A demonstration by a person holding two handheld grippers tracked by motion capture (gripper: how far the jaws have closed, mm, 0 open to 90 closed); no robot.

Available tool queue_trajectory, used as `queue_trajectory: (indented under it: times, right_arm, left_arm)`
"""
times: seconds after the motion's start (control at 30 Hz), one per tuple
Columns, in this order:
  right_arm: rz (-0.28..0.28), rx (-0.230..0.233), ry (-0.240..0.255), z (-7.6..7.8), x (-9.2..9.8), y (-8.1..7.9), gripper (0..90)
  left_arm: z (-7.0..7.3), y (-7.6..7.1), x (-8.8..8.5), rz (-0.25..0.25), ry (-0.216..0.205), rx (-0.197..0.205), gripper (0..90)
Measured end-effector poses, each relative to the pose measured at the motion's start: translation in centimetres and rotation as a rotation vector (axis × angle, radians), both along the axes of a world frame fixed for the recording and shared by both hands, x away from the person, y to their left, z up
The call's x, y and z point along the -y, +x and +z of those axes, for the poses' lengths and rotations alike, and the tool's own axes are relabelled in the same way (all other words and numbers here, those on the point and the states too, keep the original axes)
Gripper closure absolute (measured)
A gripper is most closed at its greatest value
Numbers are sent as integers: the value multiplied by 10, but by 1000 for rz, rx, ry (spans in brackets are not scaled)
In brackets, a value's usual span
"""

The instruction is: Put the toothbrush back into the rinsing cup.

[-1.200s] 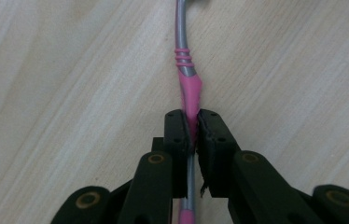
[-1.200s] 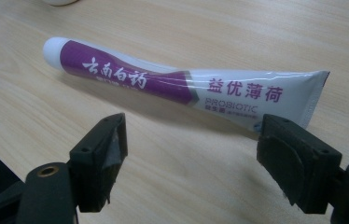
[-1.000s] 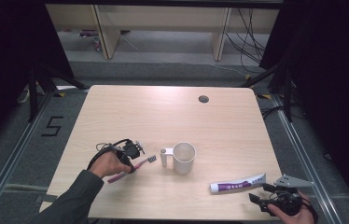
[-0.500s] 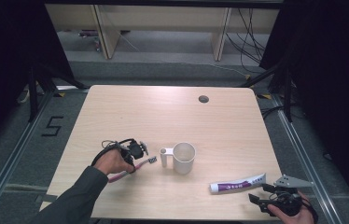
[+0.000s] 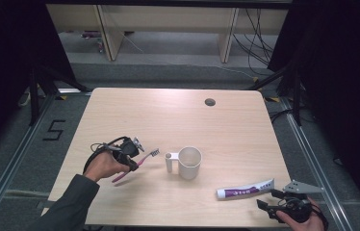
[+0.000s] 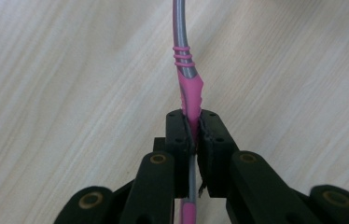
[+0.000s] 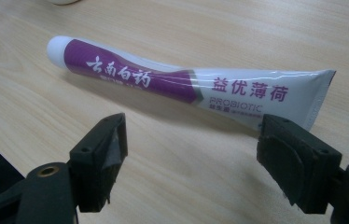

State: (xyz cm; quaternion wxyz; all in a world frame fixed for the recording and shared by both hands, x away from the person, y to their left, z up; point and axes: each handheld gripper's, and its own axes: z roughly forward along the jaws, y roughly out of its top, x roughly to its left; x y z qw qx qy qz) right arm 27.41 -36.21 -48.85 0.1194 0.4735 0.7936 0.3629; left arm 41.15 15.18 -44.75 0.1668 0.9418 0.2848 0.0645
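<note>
Moved since the earlier frame: left gripper [image 5: 131,153] has lifted the toothbrush [image 5: 137,164] so that it now slants up off the table [image 5: 135,110], bristle end raised toward the mug [image 5: 187,162]; a second ago it lay lower and flatter.
Left gripper: jaws pinched tight on the pink part of the toothbrush handle [image 6: 190,95], pads pressed against both its sides; the grey neck runs on past the jaws over the wood.
Toothbrush place: left of the mug, bristle head just short of the mug's handle, apart from it.
Mug: white, upright, handle turned to the left, near the middle of the table's near half.
Right gripper [image 5: 284,208]: unmoved, jaws standing wide apart with nothing between them; in its own view [image 7: 189,161] the pads sit just short of the toothpaste tube [image 7: 182,84].
Toothpaste tube [image 5: 245,189]: lying flat, to the right of the mug and nearer the person, white cap end pointing left, purple and white body with printed lettering.
Small dark hole [image 5: 210,102]: beyond the mug, near the far edge.
</note>
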Motion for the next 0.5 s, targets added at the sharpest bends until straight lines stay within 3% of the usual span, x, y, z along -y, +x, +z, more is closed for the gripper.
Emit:
queue_trajectory:
  times: [0.1,0.13,0.2,0.33,0.4,0.43,0.5]
  right_arm:
    - [-1,0,1,0,0,0,248]
    - [0,-7,0,0,0,0,248]
    - [-1,-7,0,0,0,0,248]
    - [-2,-8,-1,0,0,0,249]
    - [-1,-7,0,0,-1,0,248]
    - [-1,-7,0,0,-1,0,248]
    - [0,-2,0,0,0,0,249]
  left_arm:
    - [4,-1,-3,-2,-22,13,826]
    - [8,-2,-4,8,-56,40,826]
    - [12,-6,-4,32,-77,67,826]
    - [20,-11,-3,17,-142,122,826]
    - [21,-13,-2,34,-186,166,826]
    - [21,-13,-2,34,-186,166,826]
    - [22,-15,-1,47,-233,198,826]
